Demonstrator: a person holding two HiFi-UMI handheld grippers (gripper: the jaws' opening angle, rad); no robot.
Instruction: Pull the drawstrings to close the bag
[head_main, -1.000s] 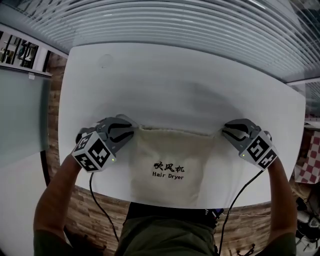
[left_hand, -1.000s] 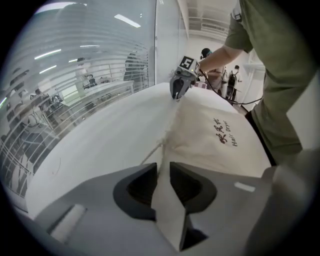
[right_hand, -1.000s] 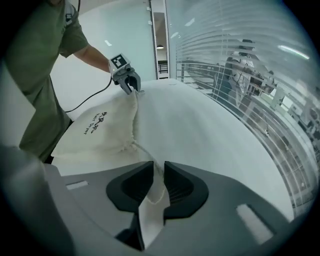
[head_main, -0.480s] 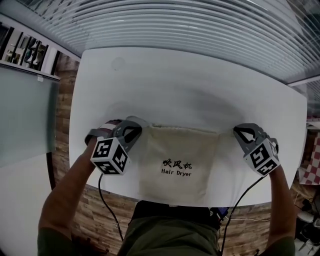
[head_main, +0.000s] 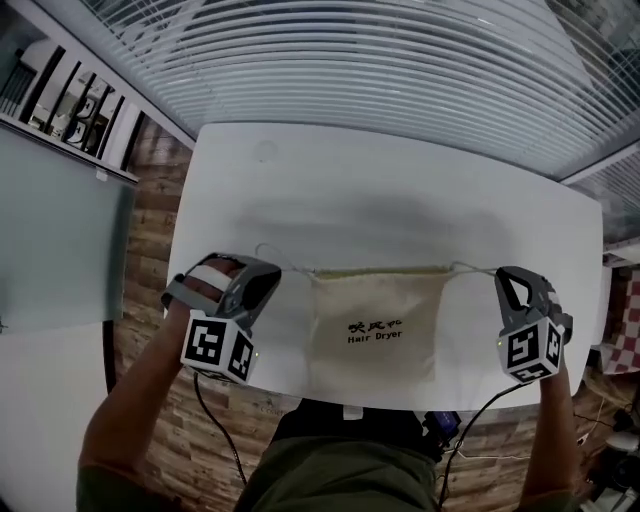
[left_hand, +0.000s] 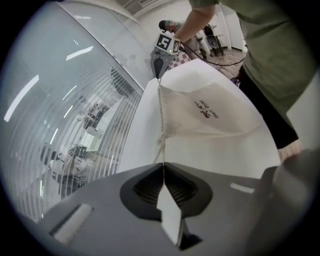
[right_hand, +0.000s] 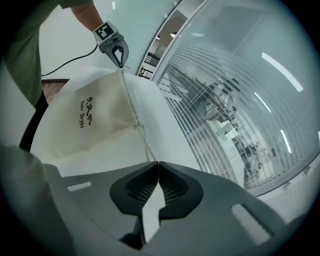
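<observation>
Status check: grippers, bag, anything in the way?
Left gripper shut on left drawstring; right gripper shut on right drawstring. Bag flat on table between them, cords taut. Nothing in the way.

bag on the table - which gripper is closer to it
Left. The left gripper sits just off the top left corner of the bag, shut on a short run of drawstring. The right gripper stands farther out past the top right corner, with more drawstring showing.
</observation>
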